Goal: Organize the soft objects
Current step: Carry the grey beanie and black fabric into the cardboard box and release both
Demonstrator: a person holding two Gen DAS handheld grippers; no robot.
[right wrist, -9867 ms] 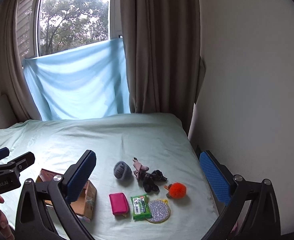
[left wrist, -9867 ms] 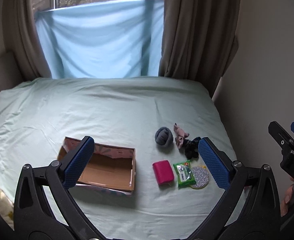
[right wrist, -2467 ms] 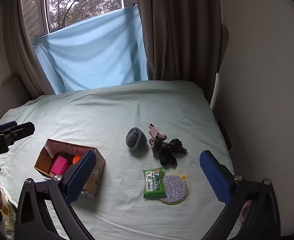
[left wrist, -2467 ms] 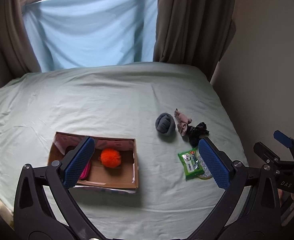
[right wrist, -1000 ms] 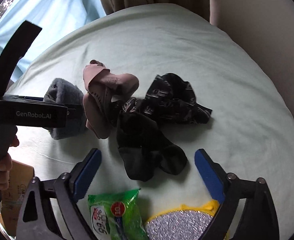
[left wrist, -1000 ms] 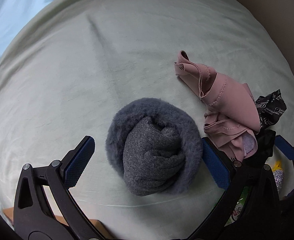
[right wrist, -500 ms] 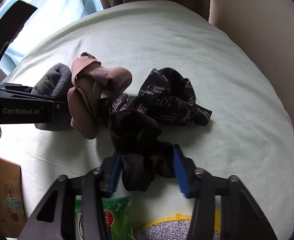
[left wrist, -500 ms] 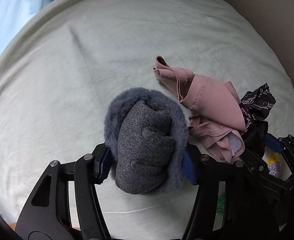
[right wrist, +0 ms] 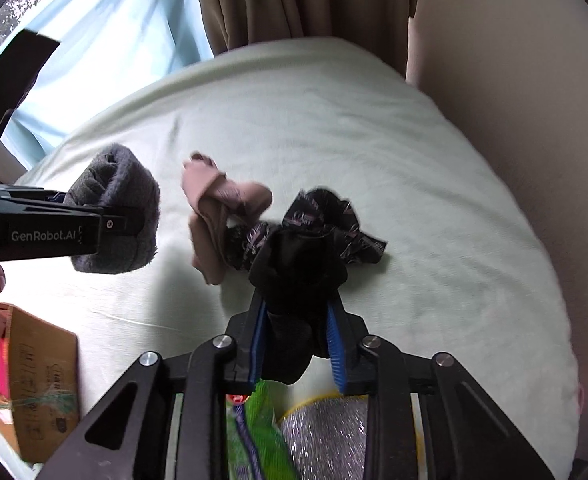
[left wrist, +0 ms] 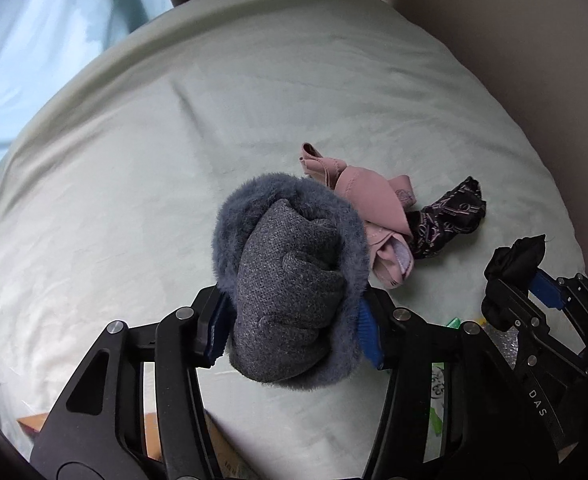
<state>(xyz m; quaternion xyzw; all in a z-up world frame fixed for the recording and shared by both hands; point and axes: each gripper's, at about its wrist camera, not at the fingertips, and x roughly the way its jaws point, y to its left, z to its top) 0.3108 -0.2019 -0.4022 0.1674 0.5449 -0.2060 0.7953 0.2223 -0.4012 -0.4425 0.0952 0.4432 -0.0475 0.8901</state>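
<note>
Box [right wrist: 42, 380]: far left, at bed [right wrist: 374, 140] edge by your hand.
L gripper [left wrist: 294, 328]: jaws just closed; you've got the grey sock roll [left wrist: 290, 280] pinched, off the sheet.
Pink cloth [right wrist: 218, 208]: on bed, touching patterned cloth [right wrist: 334, 220].
R gripper [right wrist: 297, 344]: jaws just closed tight on the black sock [right wrist: 294, 280].

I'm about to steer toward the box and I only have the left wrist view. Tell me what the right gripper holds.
Observer: The right gripper is shut on a plain black sock.
Operator: Report whether the patterned black cloth comes up with it.
Observer: Cannot tell; the patterned cloth lies right behind the sock.
Operator: Locate the box.
Observer: The cardboard box sits at lower left, below the left gripper with its grey sock bundle.
</note>
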